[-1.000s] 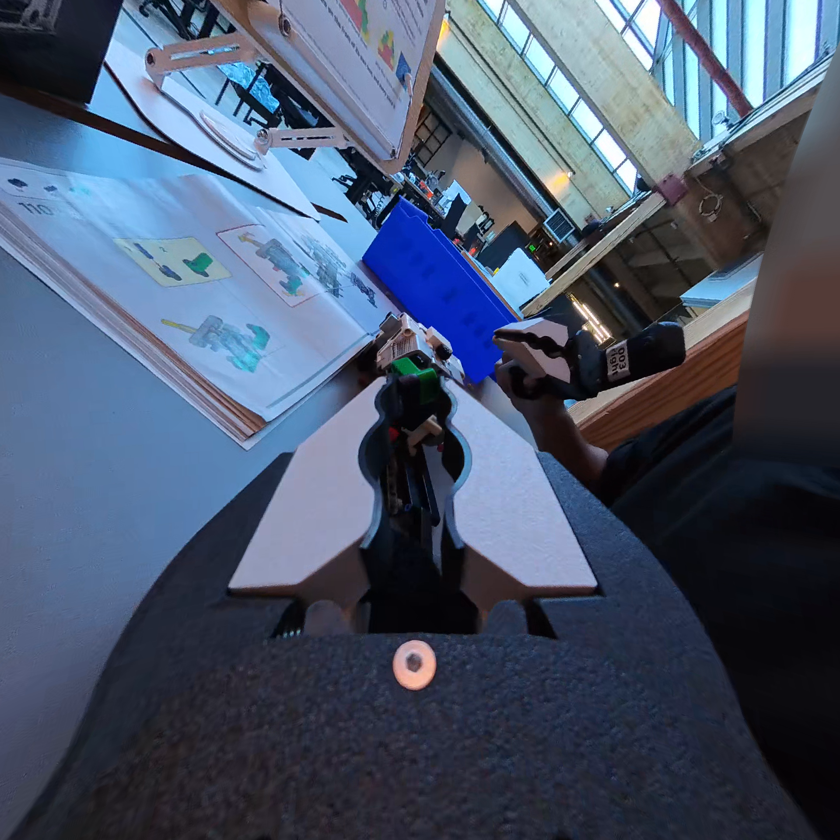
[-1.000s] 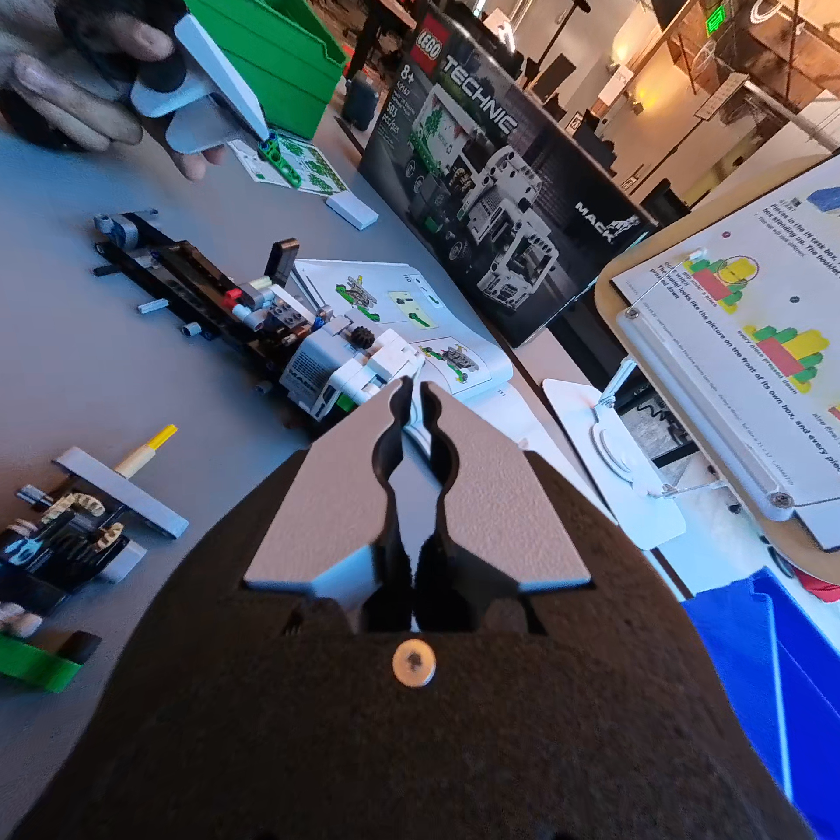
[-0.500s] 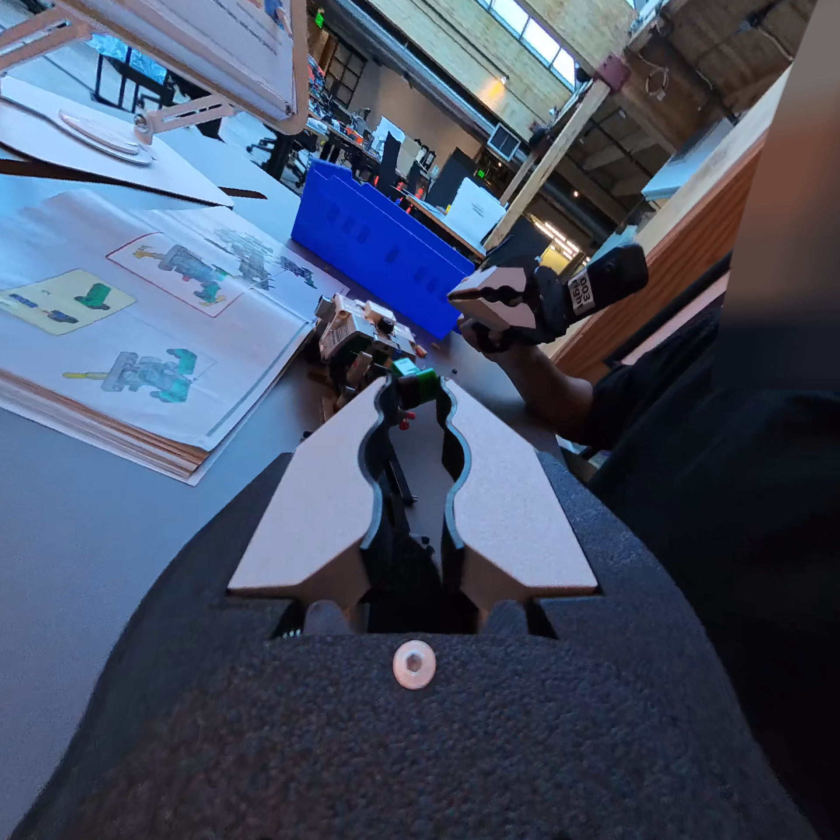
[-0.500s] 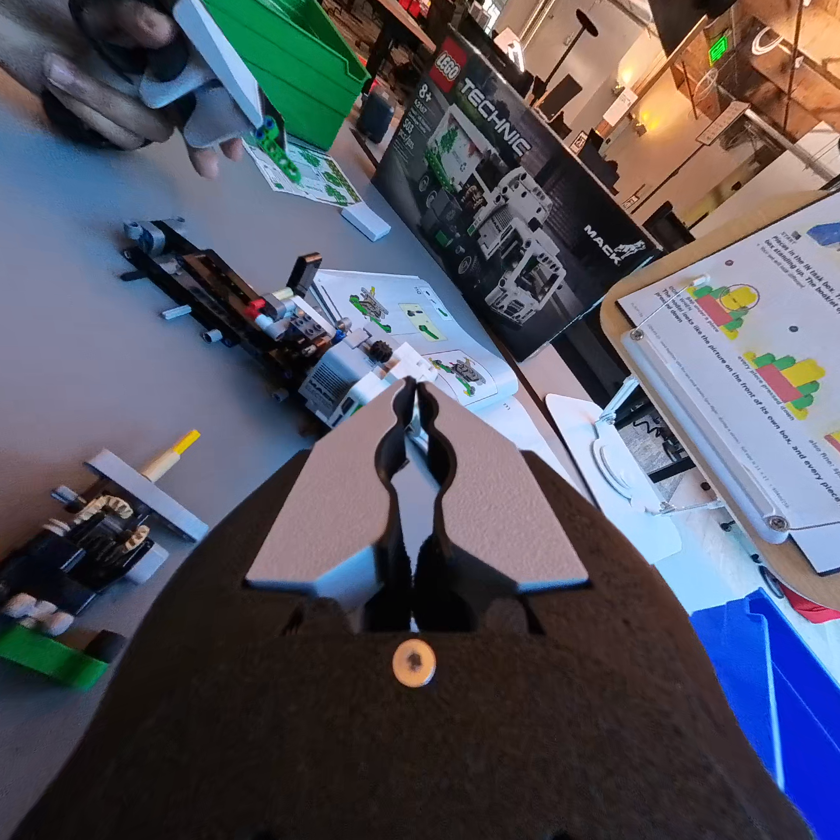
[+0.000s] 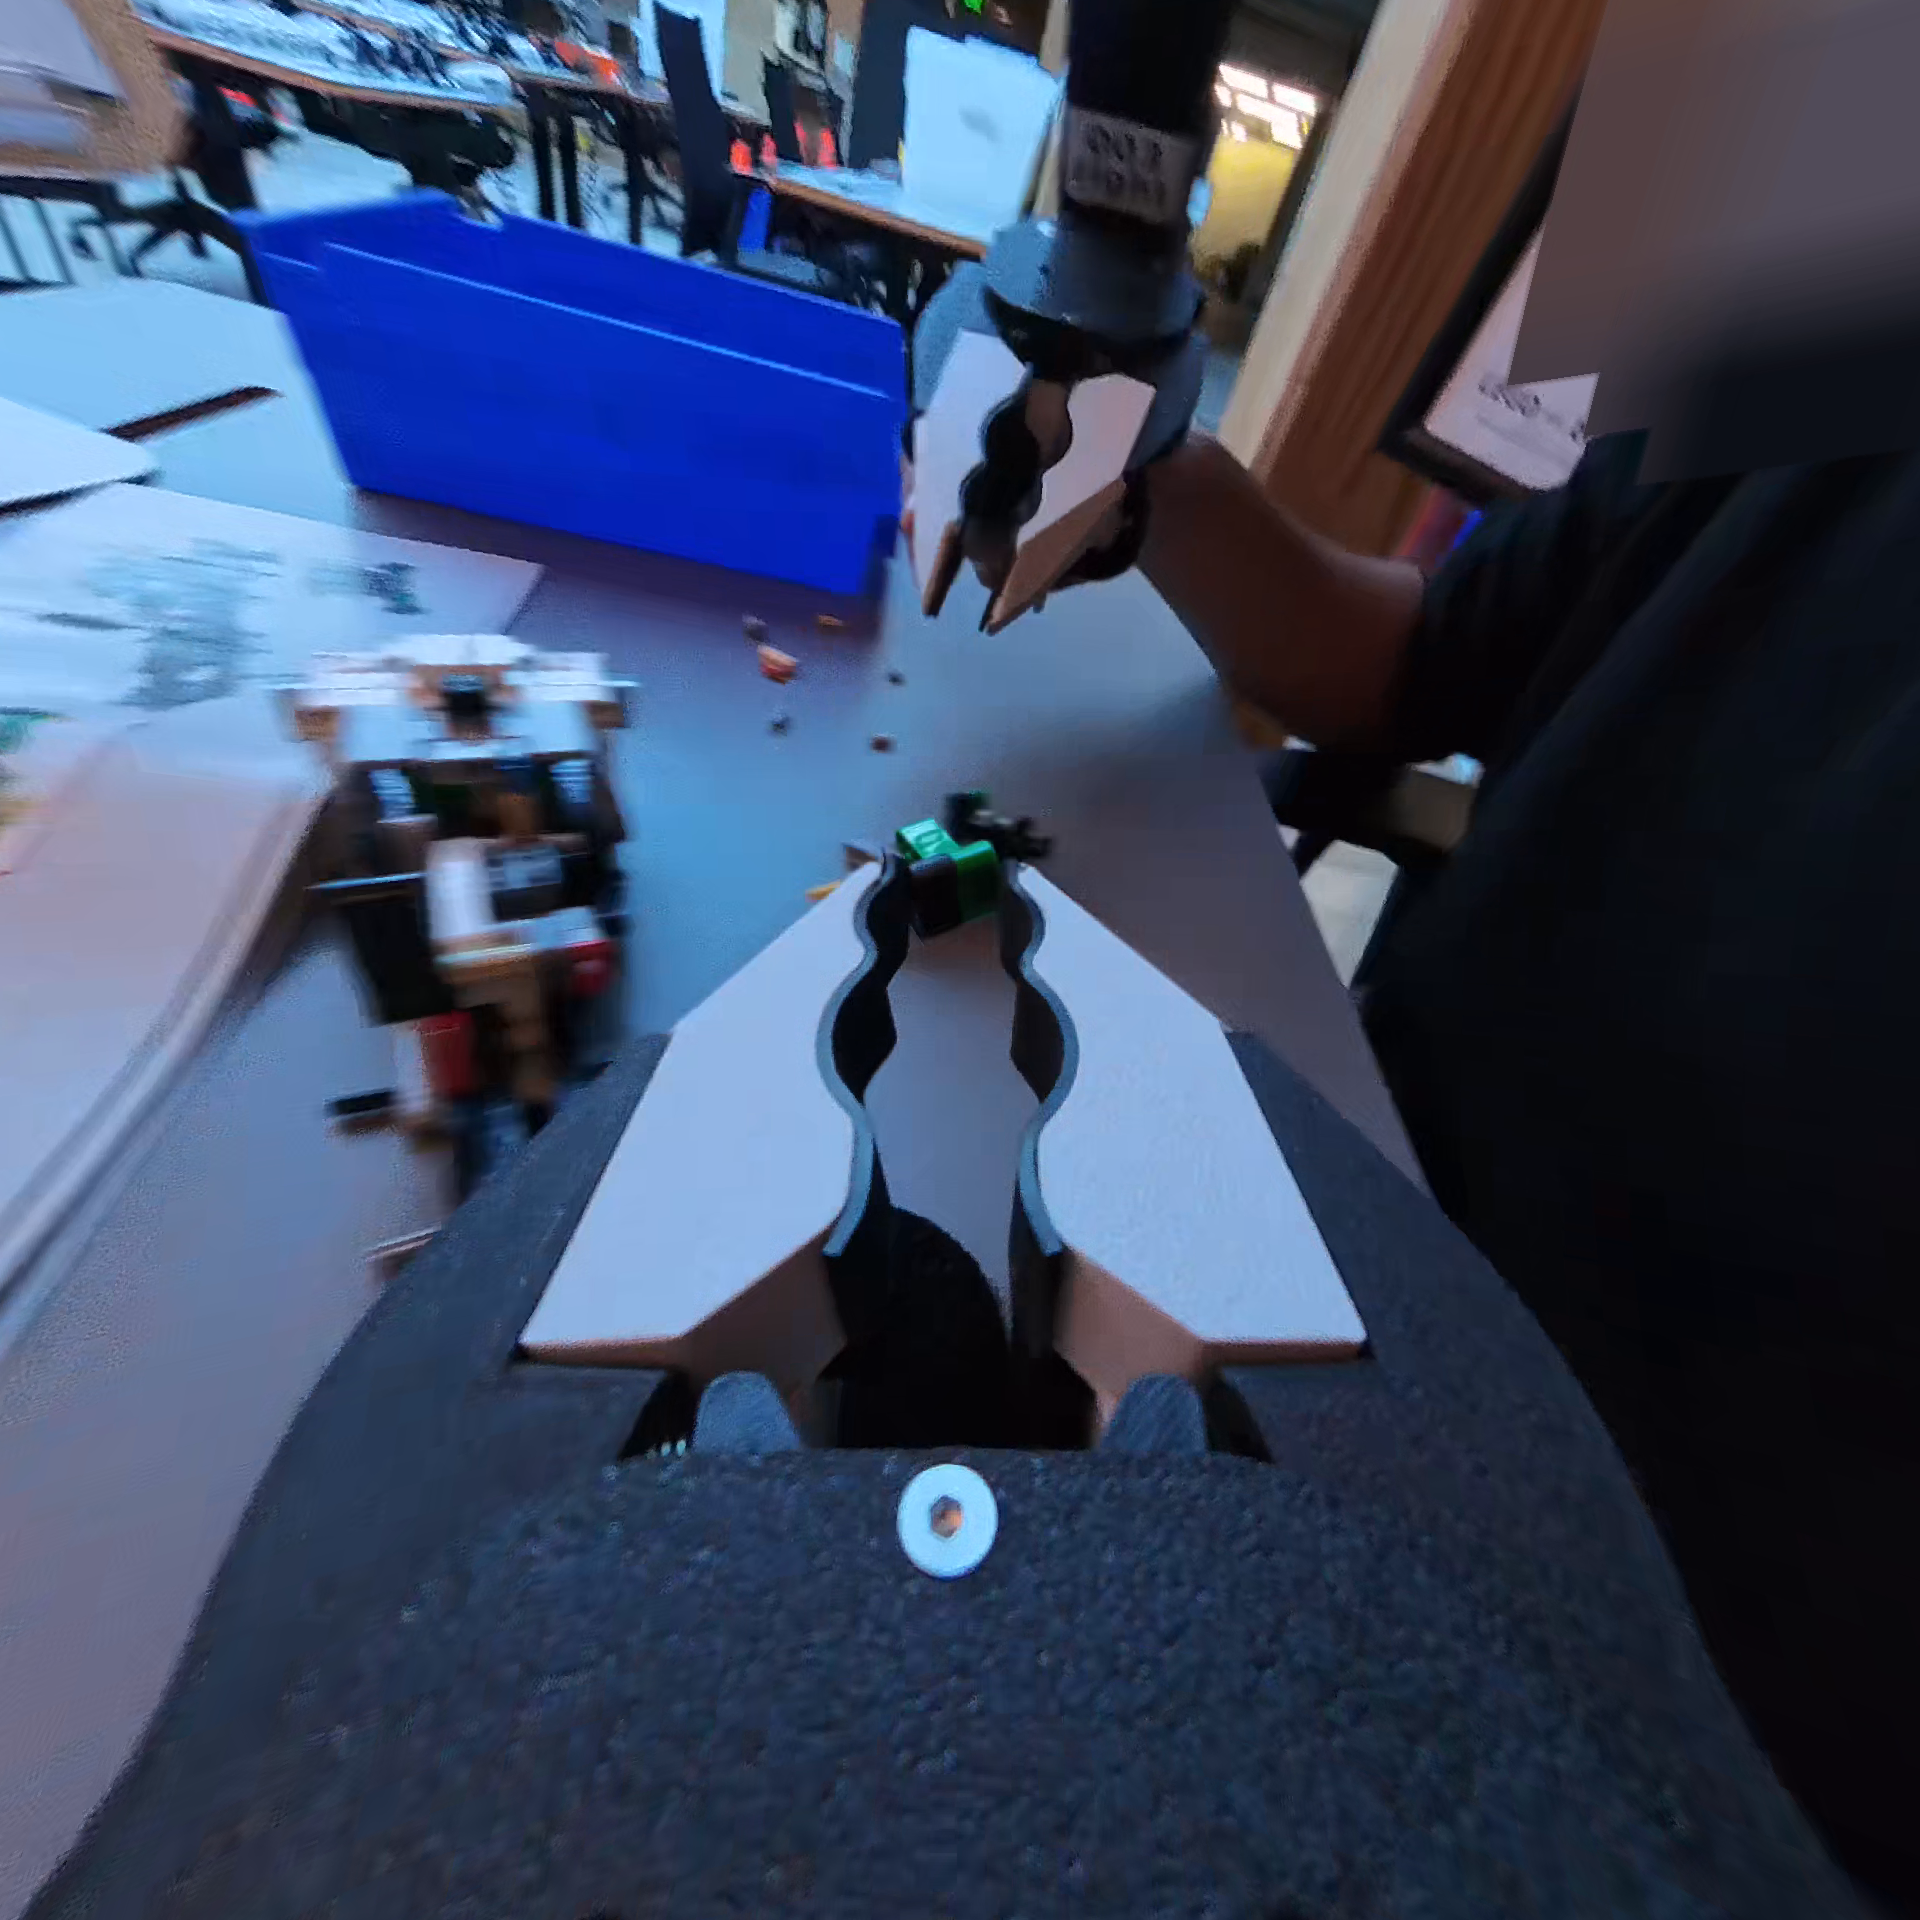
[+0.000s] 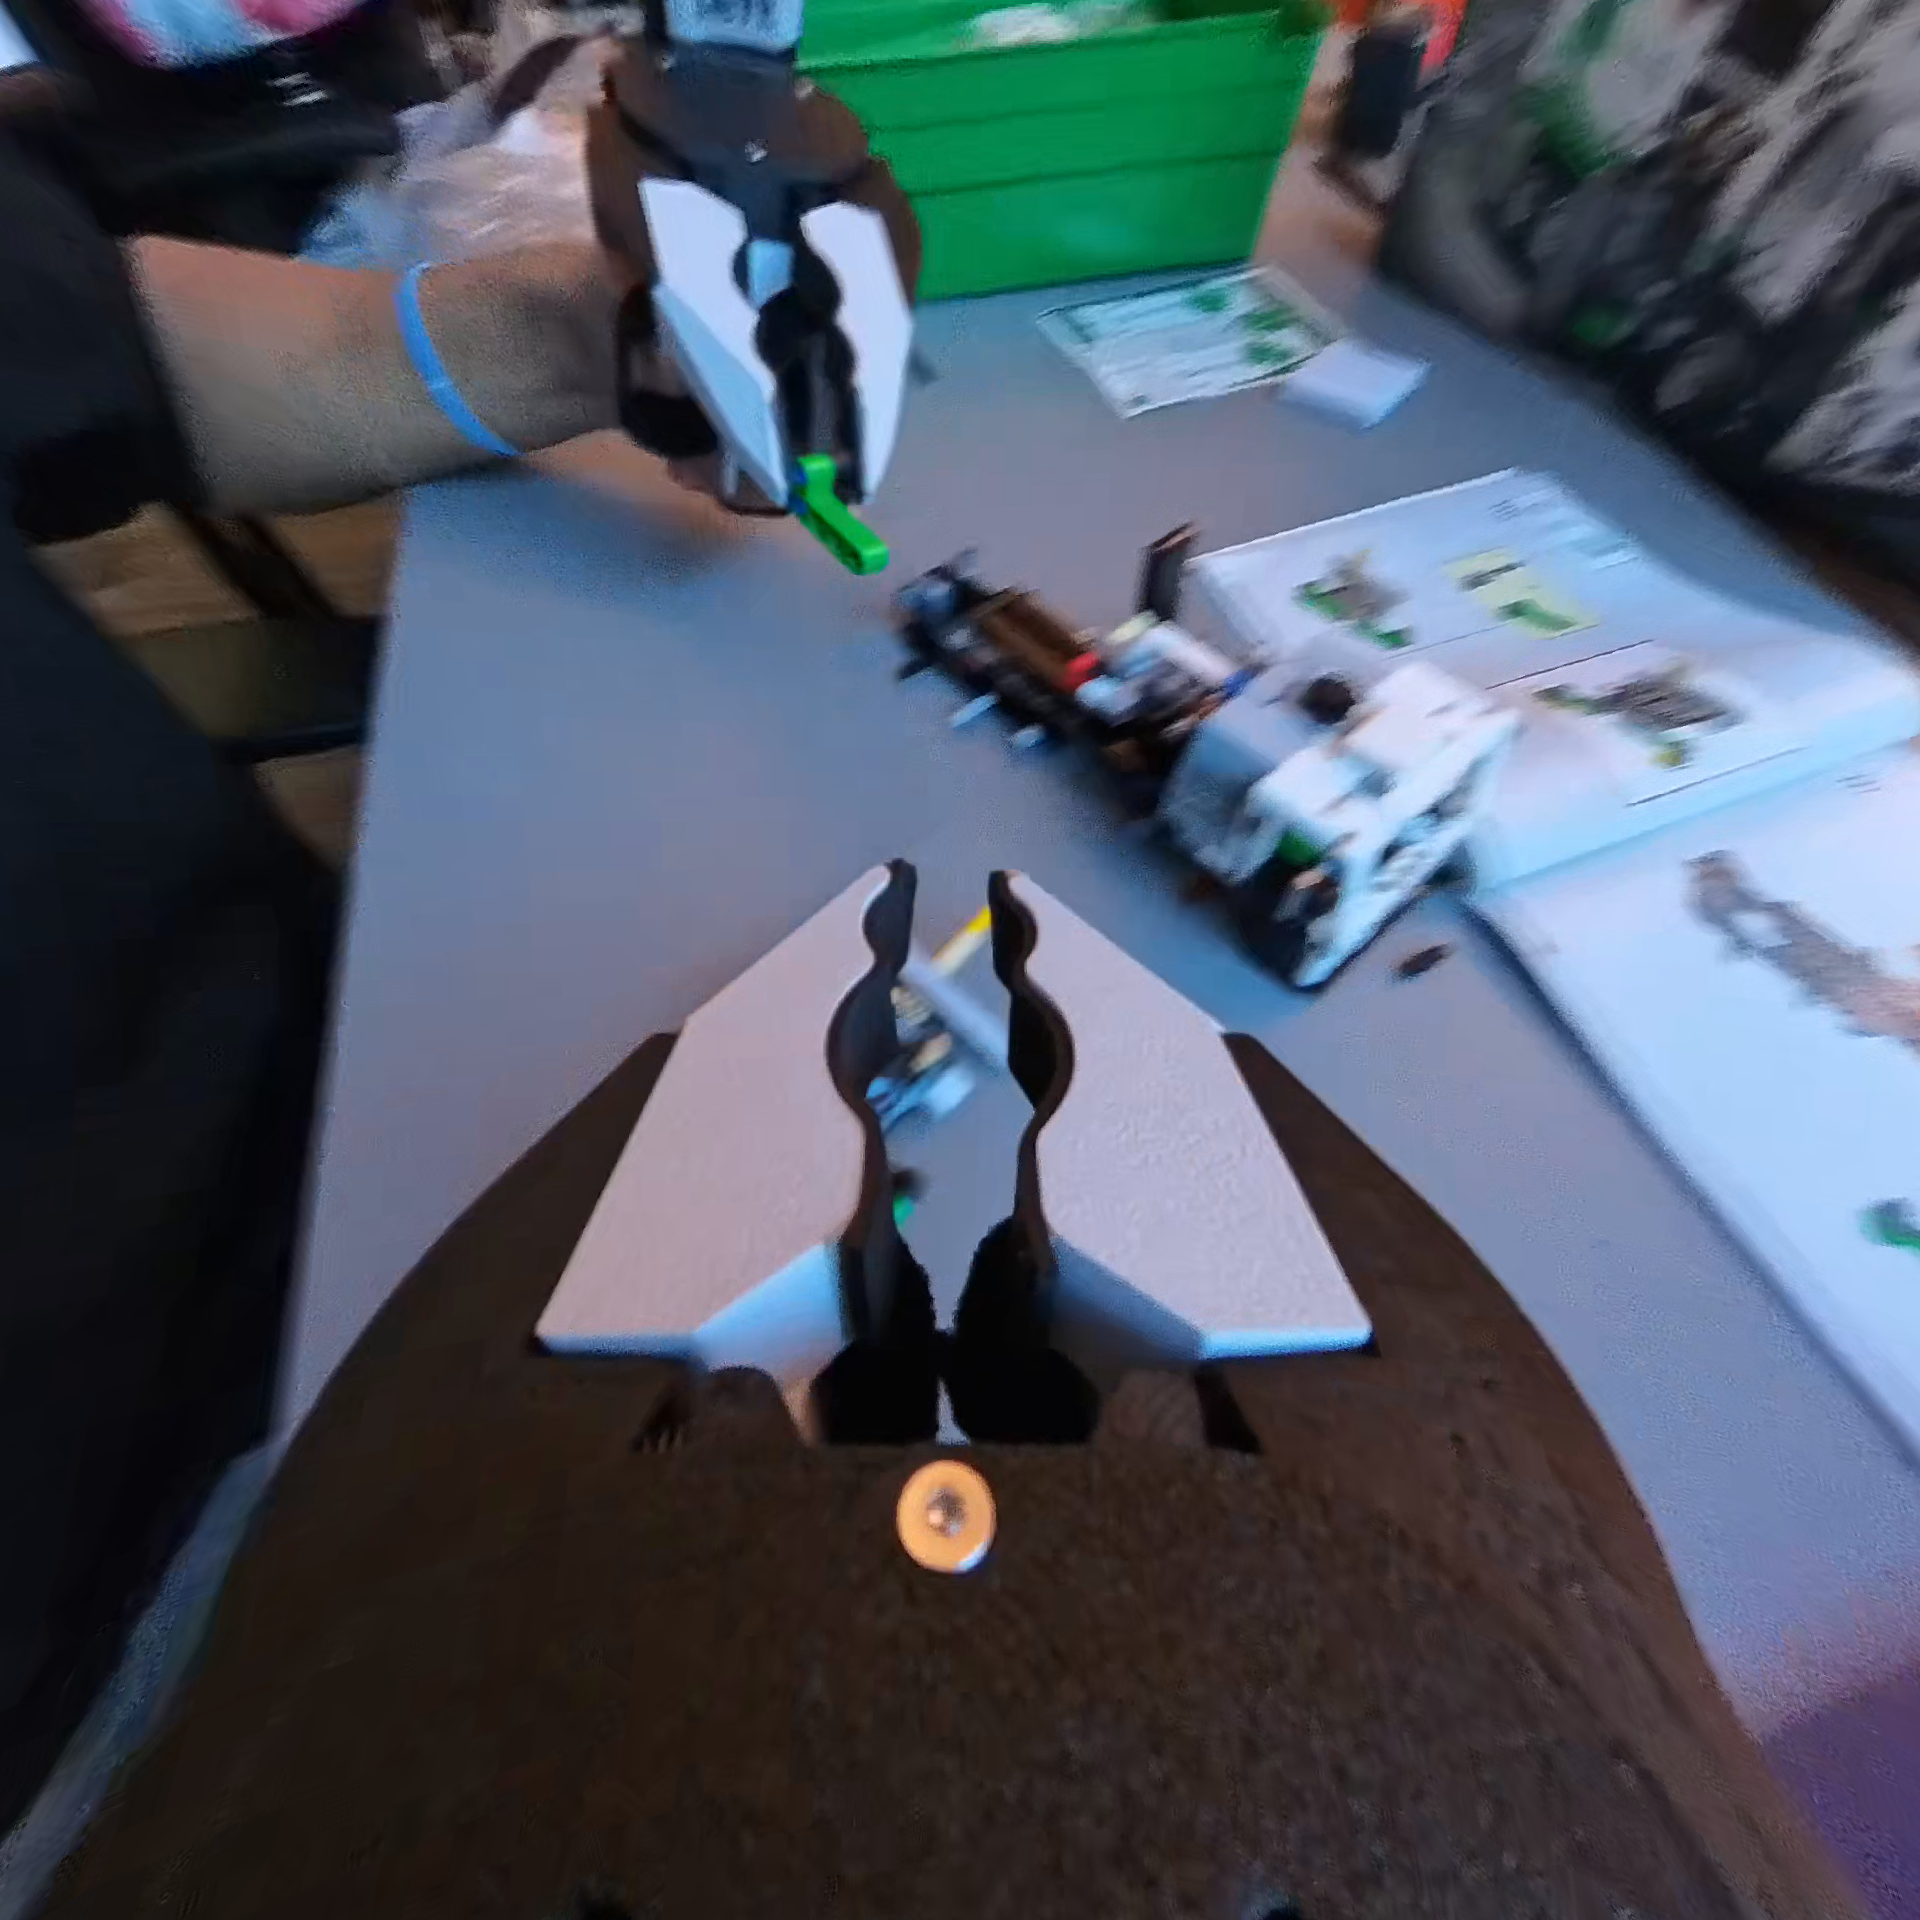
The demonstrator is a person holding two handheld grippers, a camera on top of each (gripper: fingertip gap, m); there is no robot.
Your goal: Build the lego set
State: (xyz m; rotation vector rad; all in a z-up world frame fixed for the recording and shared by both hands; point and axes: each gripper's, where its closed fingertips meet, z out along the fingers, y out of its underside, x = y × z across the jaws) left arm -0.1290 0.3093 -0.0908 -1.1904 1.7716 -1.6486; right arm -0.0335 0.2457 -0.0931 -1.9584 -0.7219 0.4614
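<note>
Both grippers swung; green piece [image 6: 840,525] gripped.

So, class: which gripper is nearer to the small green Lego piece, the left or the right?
Left. The left gripper is shut on the green piece at its fingertips. The right gripper is empty and apart from it, across the table.

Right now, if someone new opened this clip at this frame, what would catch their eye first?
First, the green lego piece pinched at the tip of the left gripper, held up above the grey table. Next, the half-built white and black truck model lying on the table beside the open instruction booklet. The right gripper hangs empty, its jaws slightly apart, and a blue bin stands at the table's far side.
</note>
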